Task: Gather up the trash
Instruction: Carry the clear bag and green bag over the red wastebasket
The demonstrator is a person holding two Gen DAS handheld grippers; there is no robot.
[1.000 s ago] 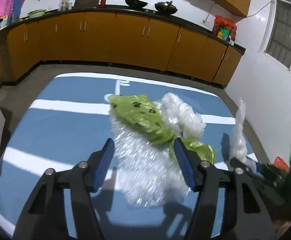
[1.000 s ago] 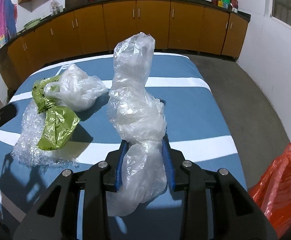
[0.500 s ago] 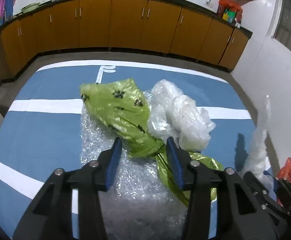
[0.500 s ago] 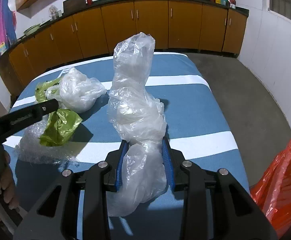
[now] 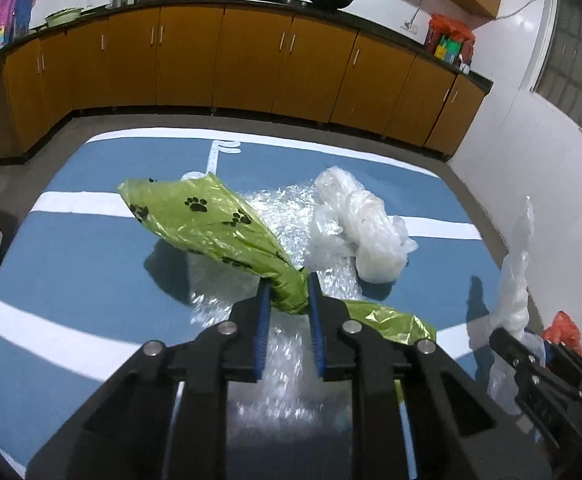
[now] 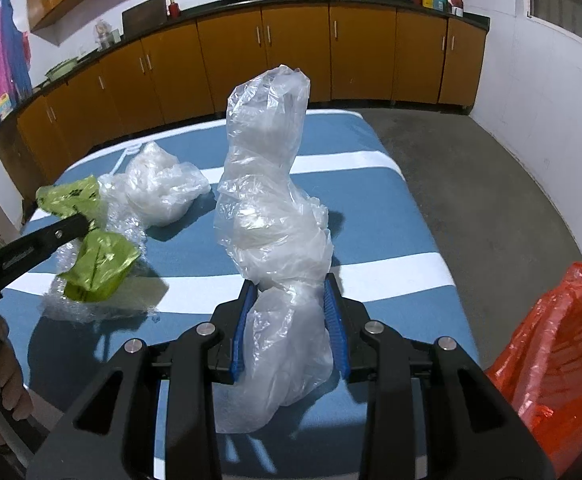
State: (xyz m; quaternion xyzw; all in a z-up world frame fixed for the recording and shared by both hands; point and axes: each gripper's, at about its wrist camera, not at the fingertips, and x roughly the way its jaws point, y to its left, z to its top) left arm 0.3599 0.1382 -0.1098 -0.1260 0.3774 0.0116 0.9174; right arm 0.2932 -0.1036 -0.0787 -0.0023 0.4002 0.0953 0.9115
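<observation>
While its jaws have just been closing, the left gripper (image 5: 288, 294) pinches one green bag (image 5: 211, 224) at the neck, bubble wrap (image 5: 291, 216) beneath; one clear bundle (image 5: 363, 232) lies beyond-right. The right gripper (image 6: 291, 300) squeezes another clear bag (image 6: 275, 184), its bottom hidden; the red sack (image 6: 559, 352) is cut off.
</observation>
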